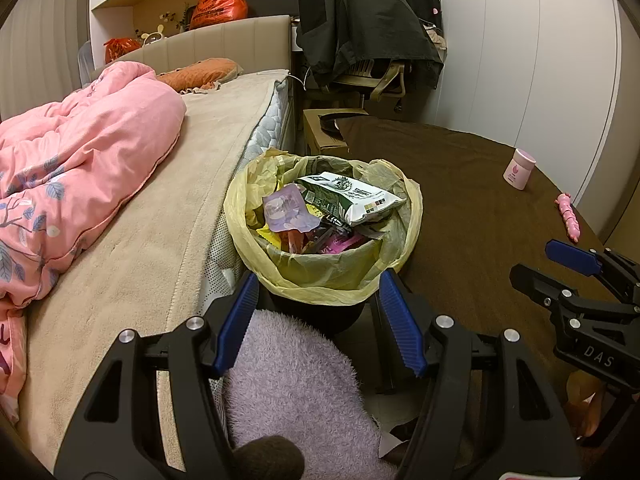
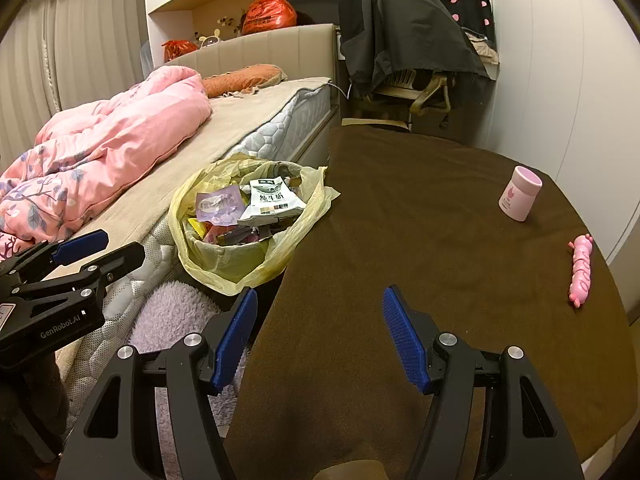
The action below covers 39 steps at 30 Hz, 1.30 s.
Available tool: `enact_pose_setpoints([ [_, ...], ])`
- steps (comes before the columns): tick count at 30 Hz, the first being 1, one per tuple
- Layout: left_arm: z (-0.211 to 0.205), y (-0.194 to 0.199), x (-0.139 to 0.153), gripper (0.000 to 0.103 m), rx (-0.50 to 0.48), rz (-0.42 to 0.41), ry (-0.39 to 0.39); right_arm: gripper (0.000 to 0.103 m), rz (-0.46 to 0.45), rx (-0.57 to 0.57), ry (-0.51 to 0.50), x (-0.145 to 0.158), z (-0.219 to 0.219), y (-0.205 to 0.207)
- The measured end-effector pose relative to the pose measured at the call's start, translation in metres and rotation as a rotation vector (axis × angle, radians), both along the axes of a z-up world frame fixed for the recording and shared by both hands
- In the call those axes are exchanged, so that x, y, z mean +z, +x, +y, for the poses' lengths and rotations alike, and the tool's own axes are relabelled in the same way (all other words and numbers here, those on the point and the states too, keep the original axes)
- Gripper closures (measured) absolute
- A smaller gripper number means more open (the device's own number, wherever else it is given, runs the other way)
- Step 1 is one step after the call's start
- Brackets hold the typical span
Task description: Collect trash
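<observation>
- Between the bed (image 1: 132, 264) and the brown-covered bench (image 2: 440, 240), a yellow-lined trash bin (image 1: 320, 276) is stood, filled with wrappers.
- "纯牛奶" is printed on the topmost milk pouch (image 2: 270, 200), laid flat.
- The left hand-held gripper (image 1: 320, 320) and the right hand-held gripper (image 2: 316, 336) are held wide apart, with nothing gripped.
- "GenRobot.AI" is read on the left one.

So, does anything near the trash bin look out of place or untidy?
The trash bin is heaped full: a white milk pouch lies across the top at rim height, and the yellow liner sags loosely over the side toward the brown table. Nothing has spilled out. Both grippers, left and right, are open and empty.
</observation>
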State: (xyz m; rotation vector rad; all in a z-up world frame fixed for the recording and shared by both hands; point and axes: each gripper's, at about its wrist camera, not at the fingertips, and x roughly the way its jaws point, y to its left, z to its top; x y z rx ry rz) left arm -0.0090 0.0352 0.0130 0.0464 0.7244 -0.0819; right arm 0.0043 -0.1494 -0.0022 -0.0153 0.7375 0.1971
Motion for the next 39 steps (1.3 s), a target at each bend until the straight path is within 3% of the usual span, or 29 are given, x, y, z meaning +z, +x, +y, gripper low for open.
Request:
enact_pose_setpoints([
  [39,-0.0017,-0.0052,0.0089,0.043,-0.009,-0.047,0.009,0.042,-0.009,-0.005,0.005,0.0055,-0.0027,0.0004],
])
